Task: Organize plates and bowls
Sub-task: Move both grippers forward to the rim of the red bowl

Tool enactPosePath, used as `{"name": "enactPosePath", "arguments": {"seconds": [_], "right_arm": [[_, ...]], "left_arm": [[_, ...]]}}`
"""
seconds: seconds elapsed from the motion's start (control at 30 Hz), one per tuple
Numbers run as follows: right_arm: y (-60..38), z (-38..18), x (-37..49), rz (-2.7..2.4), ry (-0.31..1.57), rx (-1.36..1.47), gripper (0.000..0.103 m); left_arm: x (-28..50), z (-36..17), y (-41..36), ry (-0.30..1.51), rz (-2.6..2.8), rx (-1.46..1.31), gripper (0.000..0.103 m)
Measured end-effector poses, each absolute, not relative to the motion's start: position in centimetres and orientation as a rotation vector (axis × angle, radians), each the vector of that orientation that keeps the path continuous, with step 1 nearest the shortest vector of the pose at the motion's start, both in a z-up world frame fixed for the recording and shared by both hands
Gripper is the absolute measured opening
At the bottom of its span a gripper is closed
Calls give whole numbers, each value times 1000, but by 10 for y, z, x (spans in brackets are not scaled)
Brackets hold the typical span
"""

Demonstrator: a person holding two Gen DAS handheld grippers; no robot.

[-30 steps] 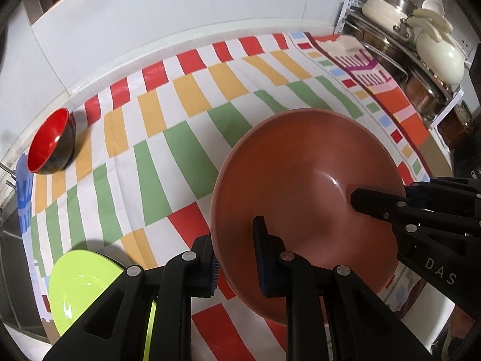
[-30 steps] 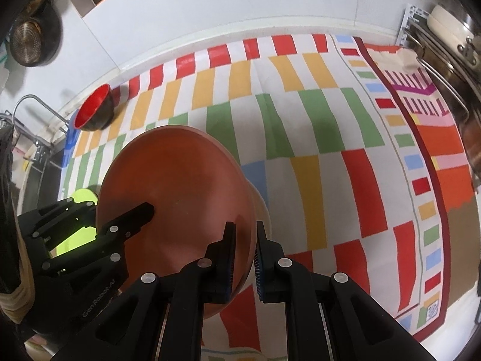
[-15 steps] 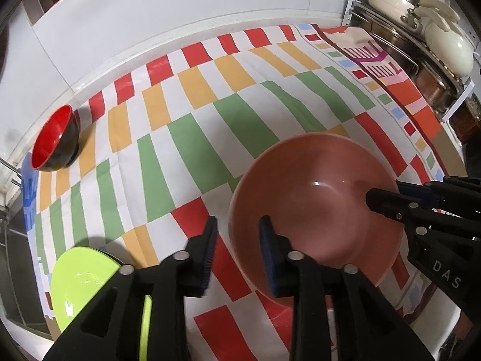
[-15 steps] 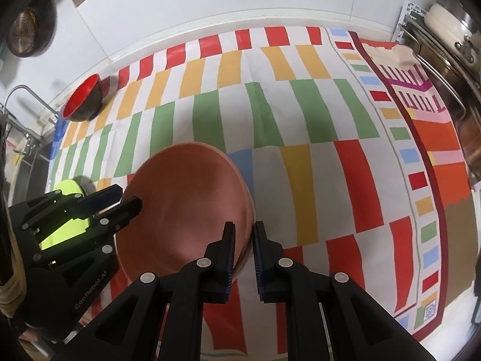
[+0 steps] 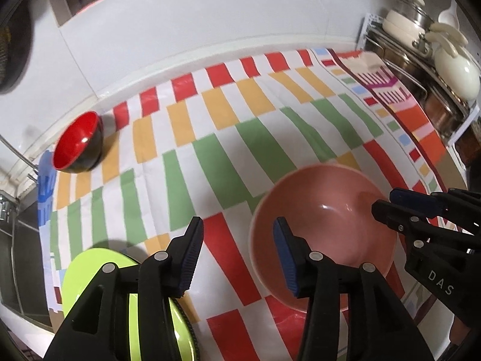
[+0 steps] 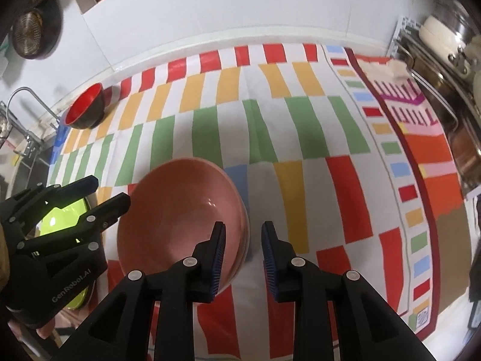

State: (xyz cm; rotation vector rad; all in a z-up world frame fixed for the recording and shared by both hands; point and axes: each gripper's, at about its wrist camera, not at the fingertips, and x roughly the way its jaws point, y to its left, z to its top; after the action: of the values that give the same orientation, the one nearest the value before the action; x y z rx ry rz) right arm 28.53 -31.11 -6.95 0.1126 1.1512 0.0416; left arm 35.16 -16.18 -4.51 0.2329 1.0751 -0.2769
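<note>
Nearest, the left tongs (image 5: 237, 255) and right tongs (image 6: 243, 255) are both opening, each straddling a rim of the pink bowl (image 6: 180, 210) with pads clear of it — nothing gripped. The bowl sits on the striped cloth (image 6: 300, 138) over the counter, nested on another dish below. Left of it lies 1 green plate (image 5: 90, 273). Farthest, by the wall, 1 red bowl (image 5: 78, 144).

We see the large bowl (image 5: 324, 240) on the cloth (image 5: 210, 138), a plate (image 5: 90, 270) left, a small bowl (image 5: 78, 144) far behind (by the wall).
</note>
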Motion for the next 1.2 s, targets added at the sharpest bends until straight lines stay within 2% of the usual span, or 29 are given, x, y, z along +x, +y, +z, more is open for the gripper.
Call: {"name": "enactPosePath", "arguments": {"seconds": [0.27, 0.43, 0.5, 0.77, 0.87, 1.03, 1.2], "right_arm": [[-297, -48, 292, 84, 1073, 82, 26], [-277, -34, 296, 106, 1029, 75, 26], [-267, -31, 297, 115, 1019, 79, 35], [-221, -18, 305, 124, 985, 100, 37], [-202, -15, 308, 124, 964, 119, 48], [-173, -9, 315, 120, 925, 144, 49], [-140, -5, 326, 125, 899, 147, 52]], "left_arm": [[354, -25, -138, 1016, -221, 192, 50], [356, -13, -113, 985, -201, 159, 55], [357, -8, -101, 973, -196, 154, 58], [366, 4, -50, 949, -186, 164, 65], [369, 9, -28, 935, -169, 168, 70], [376, 15, 10, 912, -136, 165, 77], [384, 21, 47, 891, -111, 155, 79]]}}
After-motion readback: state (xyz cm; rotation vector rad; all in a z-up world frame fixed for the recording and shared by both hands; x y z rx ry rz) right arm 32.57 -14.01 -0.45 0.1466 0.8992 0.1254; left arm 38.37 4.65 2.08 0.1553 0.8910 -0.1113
